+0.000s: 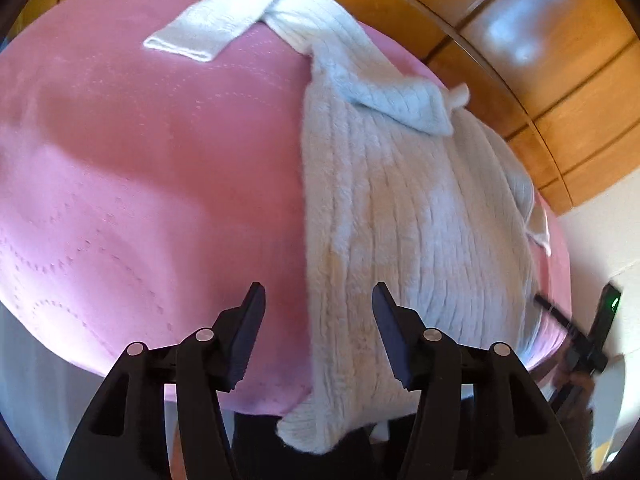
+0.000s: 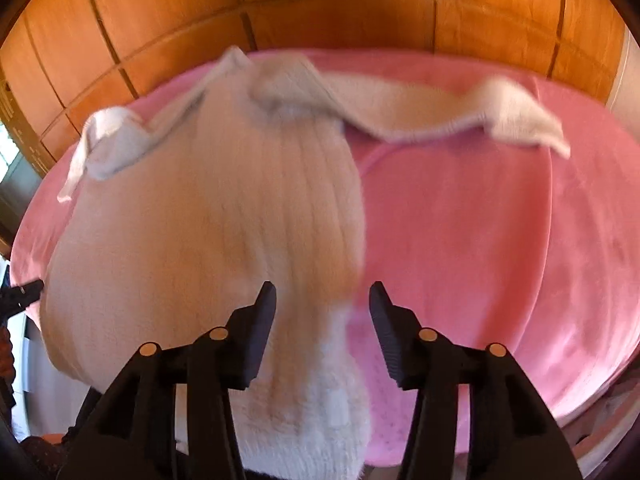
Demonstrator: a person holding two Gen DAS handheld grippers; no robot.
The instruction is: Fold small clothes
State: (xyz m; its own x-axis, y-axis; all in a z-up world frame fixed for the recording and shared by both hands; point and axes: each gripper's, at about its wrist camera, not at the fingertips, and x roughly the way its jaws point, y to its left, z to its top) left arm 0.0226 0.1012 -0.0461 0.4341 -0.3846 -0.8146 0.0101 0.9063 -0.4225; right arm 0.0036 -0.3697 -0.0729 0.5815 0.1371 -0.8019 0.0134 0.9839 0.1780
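While both grippers hover with jaws apart and nothing between them, the pale ribbed sweater (image 1: 404,216) lies flat on the pink blanket (image 1: 140,168), one sleeve (image 2: 440,116) stretched sideways. Left gripper (image 1: 319,300) and right gripper (image 2: 322,300) hang over its hem. No readable writing anywhere.

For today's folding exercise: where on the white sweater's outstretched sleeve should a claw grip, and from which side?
Probably grip the sleeve at its cuff end, coming from above: it lies flat and free on the pink blanket, stretched away from the sweater body, so it can fold back across.
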